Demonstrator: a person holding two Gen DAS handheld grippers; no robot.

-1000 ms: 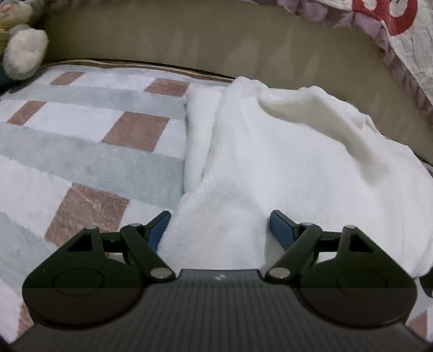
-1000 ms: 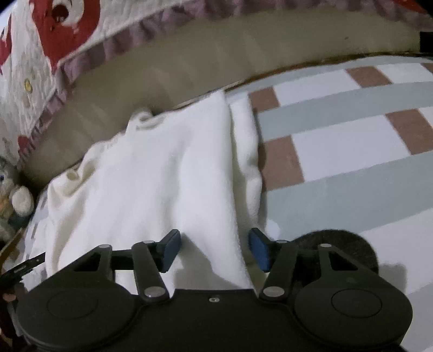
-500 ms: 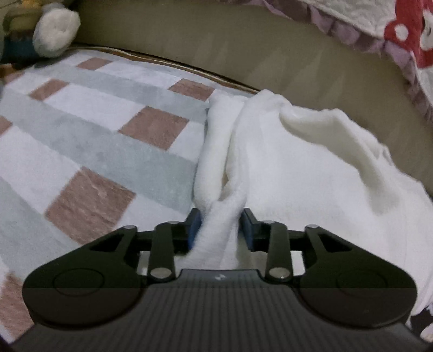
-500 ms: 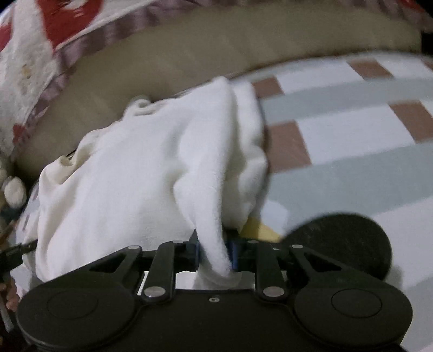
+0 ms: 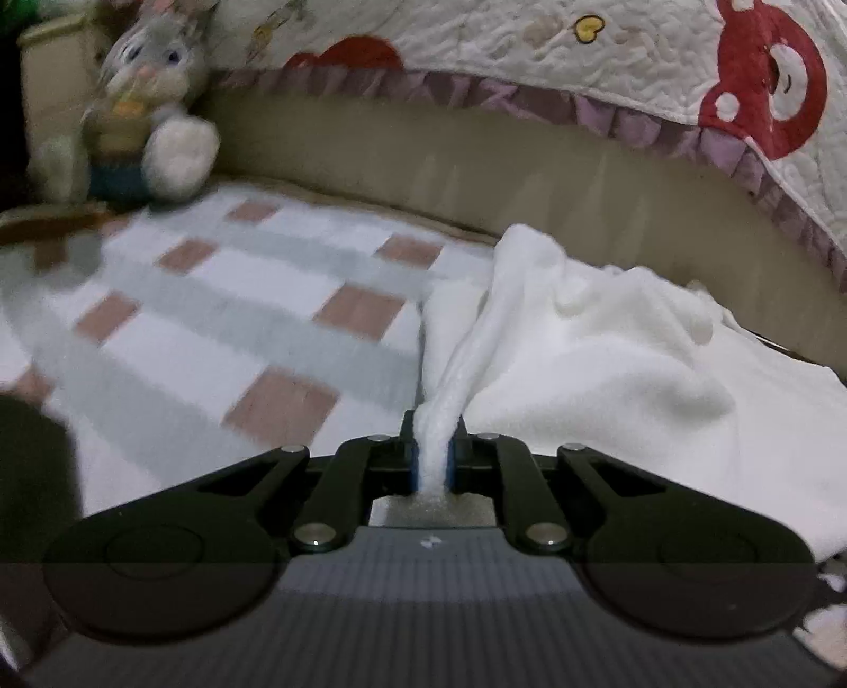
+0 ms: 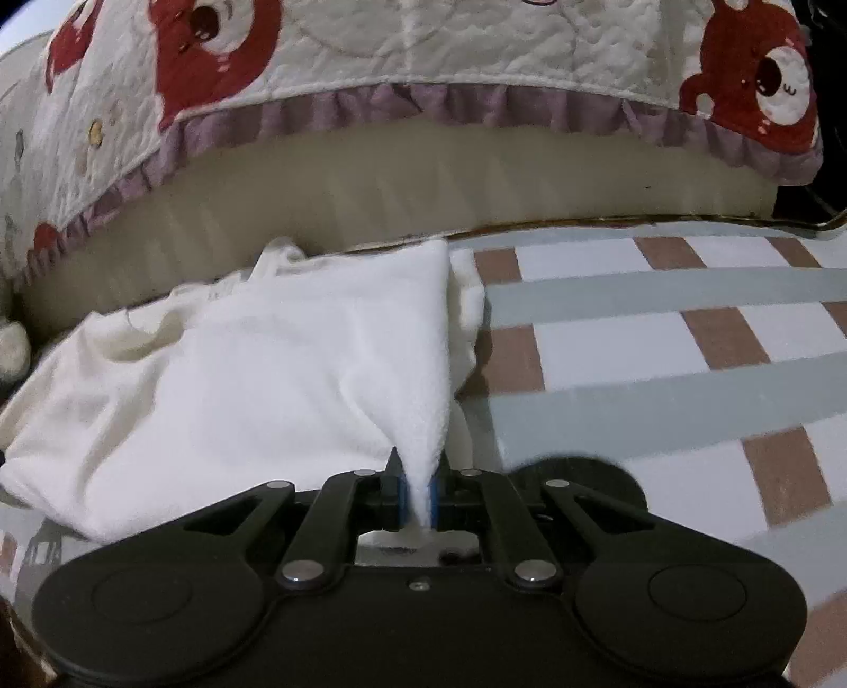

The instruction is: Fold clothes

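White fleece garment [image 5: 609, 370] lies on a checked blanket [image 5: 222, 338] of white, grey and brown squares, bunched against the padded beige side of a bed [image 6: 423, 180] that runs behind it. Left gripper [image 5: 433, 460] sits low over the blanket, pointing forward toward the bed side, its two blue-padded fingers pressed together on a narrow ridge of the fleece; the cloth rises from the pinch in a taut fold that widens toward the far edge of the garment. Right gripper [image 6: 417, 495] is held in the same low, forward-facing pose and is likewise clamped tight on a pinched corner of the fleece [image 6: 264, 360], with the cloth fanning out from its pads to the left and away. In the left view the garment spreads to the right of the pinch, and open blanket stretches to the left as far as a plush rabbit [image 5: 143, 106] sitting in the corner. In the right view the garment's right edge drops straight back to the bed side, and bare checked blanket [image 6: 661, 344] fills the whole right half. A quilted cover [image 6: 423, 47] with red cartoon figures and a purple frill overhangs the bed side.
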